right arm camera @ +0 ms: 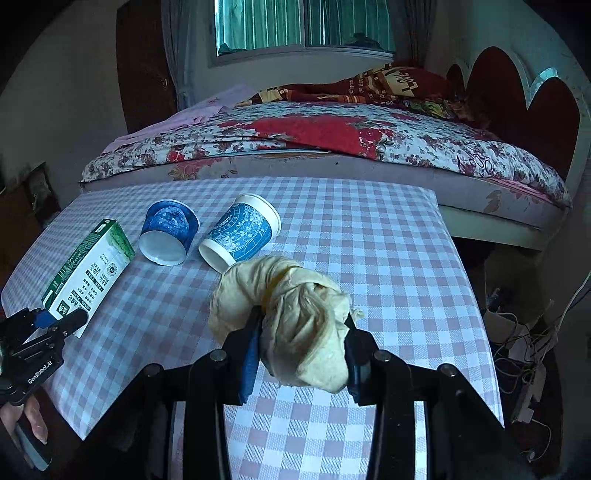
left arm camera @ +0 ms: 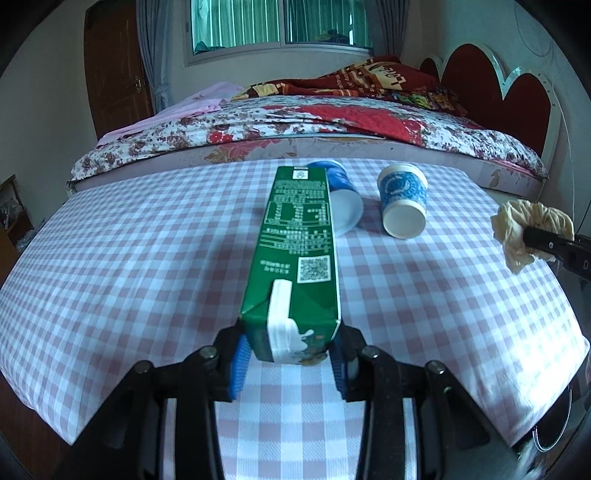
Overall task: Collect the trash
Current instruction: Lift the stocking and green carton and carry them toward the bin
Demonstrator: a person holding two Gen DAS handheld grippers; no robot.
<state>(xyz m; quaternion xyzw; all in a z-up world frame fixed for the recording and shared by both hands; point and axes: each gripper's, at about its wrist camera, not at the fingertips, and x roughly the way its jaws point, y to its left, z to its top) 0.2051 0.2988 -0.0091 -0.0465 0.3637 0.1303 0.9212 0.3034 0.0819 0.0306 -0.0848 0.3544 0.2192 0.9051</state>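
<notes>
A pink-and-white checked tablecloth (right arm camera: 369,258) covers the table, with a floral-quilted bed (right arm camera: 332,136) beyond its far edge. The left gripper (left arm camera: 290,360) clamps a green rectangular carton (left arm camera: 295,240); the right gripper (right arm camera: 301,360) clamps a crumpled beige paper wad (right arm camera: 295,317). Two blue patterned paper cups (right arm camera: 168,232) (right arm camera: 240,232) lie tipped far-left, with bare cloth to their right.

A home bedroom, wide bed (left arm camera: 332,125) with flowered quilt (right arm camera: 406,136) at the far side, red heart-shaped headboard (left arm camera: 517,99) far right, curtained window (left arm camera: 280,26), wooden door (left arm camera: 114,70) far left, checked-cloth worktop (left arm camera: 129,240) near

Checked tablecloth (left arm camera: 129,258), floral bed (left arm camera: 332,125), curtained window (left arm camera: 280,26).
</notes>
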